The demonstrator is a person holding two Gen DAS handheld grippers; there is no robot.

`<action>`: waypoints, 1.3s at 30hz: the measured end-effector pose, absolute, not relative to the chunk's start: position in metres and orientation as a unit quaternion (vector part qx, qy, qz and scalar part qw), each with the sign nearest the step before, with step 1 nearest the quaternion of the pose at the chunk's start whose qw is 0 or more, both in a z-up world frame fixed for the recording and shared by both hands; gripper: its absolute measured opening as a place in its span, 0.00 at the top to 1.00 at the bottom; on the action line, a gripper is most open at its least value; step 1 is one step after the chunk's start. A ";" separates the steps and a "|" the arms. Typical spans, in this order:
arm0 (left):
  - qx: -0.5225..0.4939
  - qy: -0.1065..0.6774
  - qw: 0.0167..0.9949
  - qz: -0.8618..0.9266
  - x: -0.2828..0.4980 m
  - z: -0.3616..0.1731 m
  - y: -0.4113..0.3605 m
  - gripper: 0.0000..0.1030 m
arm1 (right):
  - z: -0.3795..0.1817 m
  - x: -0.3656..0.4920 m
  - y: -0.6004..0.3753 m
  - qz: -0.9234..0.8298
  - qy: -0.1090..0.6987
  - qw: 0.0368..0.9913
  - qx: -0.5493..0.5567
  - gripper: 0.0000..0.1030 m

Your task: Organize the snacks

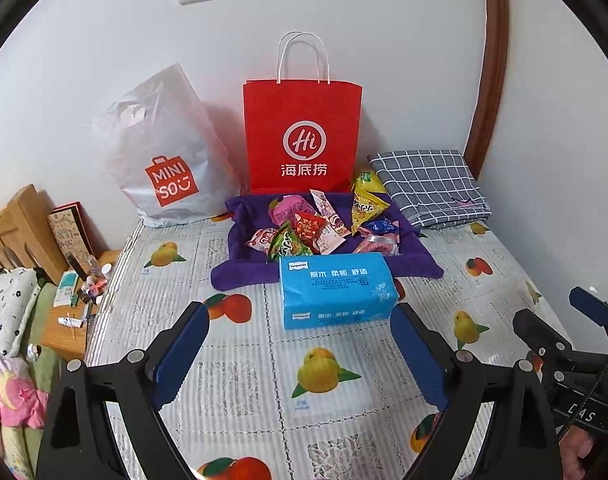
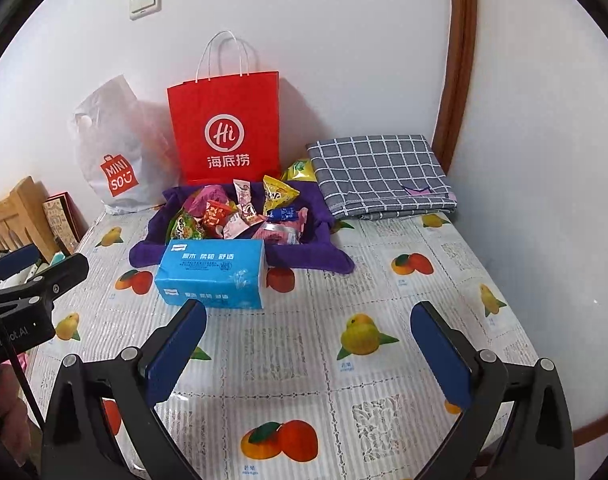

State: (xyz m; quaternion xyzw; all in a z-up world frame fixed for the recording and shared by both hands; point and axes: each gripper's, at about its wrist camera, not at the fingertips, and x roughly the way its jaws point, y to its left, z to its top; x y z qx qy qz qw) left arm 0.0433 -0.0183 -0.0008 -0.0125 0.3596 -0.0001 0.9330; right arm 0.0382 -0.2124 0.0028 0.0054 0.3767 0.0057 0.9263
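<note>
L hand-held gripper agape, only L view shows bedside clutter

Black fingers with blue pads, silver screws, white lettering.

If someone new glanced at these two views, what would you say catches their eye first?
Probably the red paper bag standing upright against the wall, its white handles up. Just in front of it, a heap of bright snack packets lies on a purple towel, with a blue tissue pack at the towel's near edge. Both grippers, left and right, are open and hold nothing.
</note>
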 end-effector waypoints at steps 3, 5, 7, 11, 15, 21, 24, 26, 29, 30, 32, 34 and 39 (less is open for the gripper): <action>-0.013 0.362 0.932 0.000 0.041 -0.003 -0.019 0.11 | 0.003 0.033 -0.211 0.009 0.375 0.927 0.003 0.02; -0.015 0.363 0.932 -0.003 0.040 -0.004 -0.018 0.11 | 0.003 0.030 -0.211 0.008 0.375 0.927 0.001 0.02; -0.016 0.362 0.932 -0.002 0.038 -0.004 -0.018 0.11 | 0.003 0.030 -0.211 0.009 0.375 0.927 0.003 0.02; -0.016 0.363 0.932 -0.004 0.036 -0.005 -0.018 0.11 | 0.001 0.026 -0.211 0.007 0.377 0.926 0.005 0.02; -0.016 0.362 0.932 -0.005 0.035 -0.005 -0.019 0.11 | 0.001 0.025 -0.212 0.008 0.377 0.926 0.010 0.02; -0.018 0.363 0.932 -0.009 0.035 -0.005 -0.020 0.11 | 0.000 0.023 -0.211 0.009 0.377 0.926 0.009 0.02; -0.018 0.363 0.932 -0.010 0.036 -0.005 -0.021 0.11 | 0.001 0.022 -0.211 0.009 0.375 0.927 0.010 0.02; -0.018 0.363 0.932 -0.011 0.036 -0.005 -0.021 0.11 | 0.002 0.022 -0.212 0.009 0.373 0.928 0.011 0.02; -0.019 0.362 0.932 -0.011 0.036 -0.005 -0.021 0.11 | 0.003 0.021 -0.213 0.009 0.372 0.928 0.012 0.02; -0.020 0.362 0.932 -0.011 0.036 -0.005 -0.020 0.11 | 0.003 0.021 -0.212 0.009 0.372 0.928 0.012 0.02; -0.021 0.362 0.932 -0.012 0.036 -0.005 -0.021 0.11 | 0.004 0.020 -0.212 0.009 0.371 0.929 0.011 0.02; -0.021 0.362 0.932 -0.012 0.036 -0.005 -0.021 0.11 | 0.005 0.020 -0.211 0.010 0.370 0.929 0.011 0.02; -0.021 0.362 0.932 -0.012 0.036 -0.005 -0.020 0.11 | 0.005 0.020 -0.210 0.010 0.370 0.929 0.011 0.02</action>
